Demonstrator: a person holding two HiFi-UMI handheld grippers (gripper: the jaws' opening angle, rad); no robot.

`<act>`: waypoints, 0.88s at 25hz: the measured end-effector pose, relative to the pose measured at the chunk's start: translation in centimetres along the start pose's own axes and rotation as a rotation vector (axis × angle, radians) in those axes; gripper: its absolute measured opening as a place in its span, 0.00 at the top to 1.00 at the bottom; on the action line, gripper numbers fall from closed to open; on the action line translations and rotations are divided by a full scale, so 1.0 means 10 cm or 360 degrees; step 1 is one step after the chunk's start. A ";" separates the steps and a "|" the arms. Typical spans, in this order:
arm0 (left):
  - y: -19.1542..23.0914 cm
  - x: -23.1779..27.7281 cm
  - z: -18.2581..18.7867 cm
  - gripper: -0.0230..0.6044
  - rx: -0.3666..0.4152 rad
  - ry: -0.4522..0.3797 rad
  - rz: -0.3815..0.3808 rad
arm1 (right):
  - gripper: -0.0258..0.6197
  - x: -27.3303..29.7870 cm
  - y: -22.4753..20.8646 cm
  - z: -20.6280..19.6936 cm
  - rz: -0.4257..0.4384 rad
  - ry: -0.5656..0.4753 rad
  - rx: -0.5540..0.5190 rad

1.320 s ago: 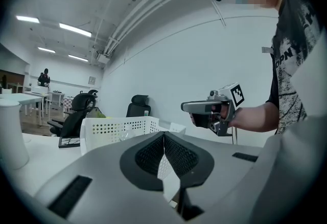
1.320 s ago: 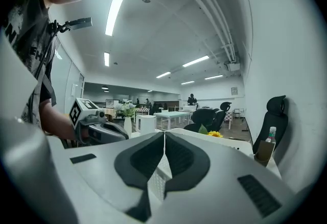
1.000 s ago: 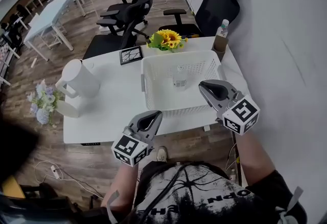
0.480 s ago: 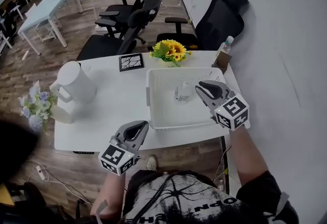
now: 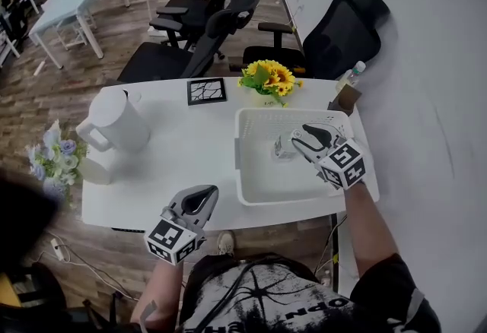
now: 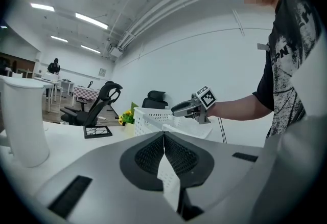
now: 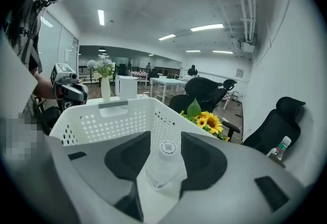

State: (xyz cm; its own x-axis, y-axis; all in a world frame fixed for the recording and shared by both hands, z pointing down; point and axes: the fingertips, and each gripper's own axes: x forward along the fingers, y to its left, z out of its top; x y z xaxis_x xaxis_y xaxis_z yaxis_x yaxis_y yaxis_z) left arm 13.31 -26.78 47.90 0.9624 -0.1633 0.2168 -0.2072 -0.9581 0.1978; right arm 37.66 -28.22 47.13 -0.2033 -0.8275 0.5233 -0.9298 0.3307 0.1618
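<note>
Clear bottle [image 7: 161,173] now btwn right tongs [image 7: 166,139], earlier shut; inside basket [image 7: 110,115].

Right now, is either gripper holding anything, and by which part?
Nothing is gripped. The left gripper is shut and empty. The right gripper stands open, jaws either side of the bottle just below its cap, inside the basket.
</note>
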 end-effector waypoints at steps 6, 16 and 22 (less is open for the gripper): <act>0.15 0.05 -0.05 0.95 -0.0030 0.0031 -0.0014 | 0.64 0.23 -0.06 -0.17 0.0061 0.0033 0.0162; 0.21 0.16 -0.18 0.95 -0.0055 0.0081 -0.0066 | 0.71 0.32 -0.04 -0.25 0.0090 -0.0019 0.0208; 0.13 0.19 -0.19 0.95 -0.0054 0.0103 -0.0111 | 0.71 0.30 -0.05 -0.23 0.0110 -0.0021 0.0208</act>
State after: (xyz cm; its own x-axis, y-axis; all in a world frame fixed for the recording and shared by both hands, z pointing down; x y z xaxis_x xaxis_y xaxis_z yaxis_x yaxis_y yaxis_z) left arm 14.52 -27.94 50.35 0.9616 -0.0802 0.2624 -0.1472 -0.9579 0.2467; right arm 38.25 -29.81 50.49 -0.2715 -0.8109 0.5183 -0.9453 0.3260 0.0148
